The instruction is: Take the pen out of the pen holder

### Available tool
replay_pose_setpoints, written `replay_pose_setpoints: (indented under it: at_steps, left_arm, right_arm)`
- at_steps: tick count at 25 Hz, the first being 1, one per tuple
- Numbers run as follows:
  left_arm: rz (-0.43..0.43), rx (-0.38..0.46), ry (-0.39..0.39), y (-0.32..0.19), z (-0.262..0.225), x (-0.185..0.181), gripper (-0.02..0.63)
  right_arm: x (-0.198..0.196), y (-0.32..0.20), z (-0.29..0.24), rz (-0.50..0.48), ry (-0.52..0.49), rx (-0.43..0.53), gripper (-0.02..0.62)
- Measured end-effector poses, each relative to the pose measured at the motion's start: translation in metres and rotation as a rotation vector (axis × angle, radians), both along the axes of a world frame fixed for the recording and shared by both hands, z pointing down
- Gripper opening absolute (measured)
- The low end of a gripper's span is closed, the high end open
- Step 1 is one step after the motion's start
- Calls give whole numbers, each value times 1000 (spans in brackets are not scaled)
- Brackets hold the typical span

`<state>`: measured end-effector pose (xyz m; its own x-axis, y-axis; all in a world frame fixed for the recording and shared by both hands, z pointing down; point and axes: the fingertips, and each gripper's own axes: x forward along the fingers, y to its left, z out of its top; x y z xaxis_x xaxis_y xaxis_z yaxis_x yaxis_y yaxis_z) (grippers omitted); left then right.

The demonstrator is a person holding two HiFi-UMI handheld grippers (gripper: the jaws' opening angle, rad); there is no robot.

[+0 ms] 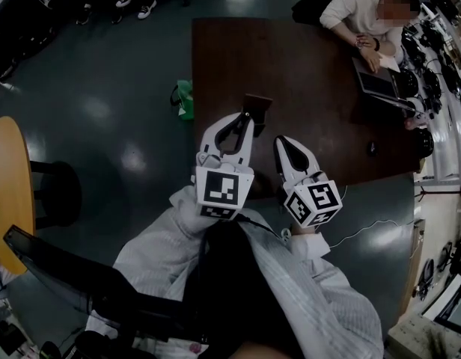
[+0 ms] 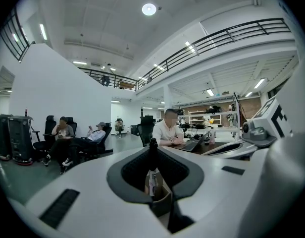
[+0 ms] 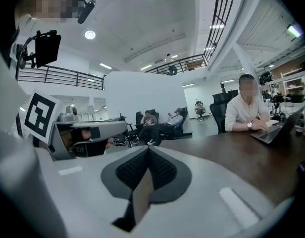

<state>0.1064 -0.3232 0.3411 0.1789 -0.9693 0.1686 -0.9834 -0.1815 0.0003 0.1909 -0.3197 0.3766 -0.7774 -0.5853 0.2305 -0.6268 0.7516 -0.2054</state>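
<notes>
The pen holder [image 1: 258, 104] is a small brown cardboard box on the dark table [image 1: 313, 58], near its left edge. In the left gripper view a dark pen [image 2: 153, 155] with a pale label stands upright in the pen holder [image 2: 163, 201]. My left gripper [image 1: 248, 118] reaches level to the box, and its jaws [image 2: 153, 158] are shut on the box's near wall, framing the pen. My right gripper [image 1: 284, 142] hovers just right of it over the table, jaws [image 3: 147, 152] shut with nothing held.
A person sits at the table's far side with a laptop [image 1: 376, 81]. A small dark item [image 1: 371, 147] lies near the table's right edge. A green bag [image 1: 185, 99] hangs by its left edge. A round wooden table [image 1: 6, 193] stands far left.
</notes>
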Motion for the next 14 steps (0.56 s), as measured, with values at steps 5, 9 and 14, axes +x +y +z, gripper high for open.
replay_pose_setpoints:
  at_steps: [5, 9, 14]
  left_arm:
    - [1, 11, 20, 0, 0, 0, 48]
    - [3, 12, 20, 1, -1, -2, 46]
    - [10, 8, 19, 4, -4, 1, 47]
  right_arm:
    - [2, -1, 2, 7, 2, -2, 0]
    - [0, 2, 2, 7, 2, -4, 0]
    - [-1, 7, 0, -2, 7, -7, 0]
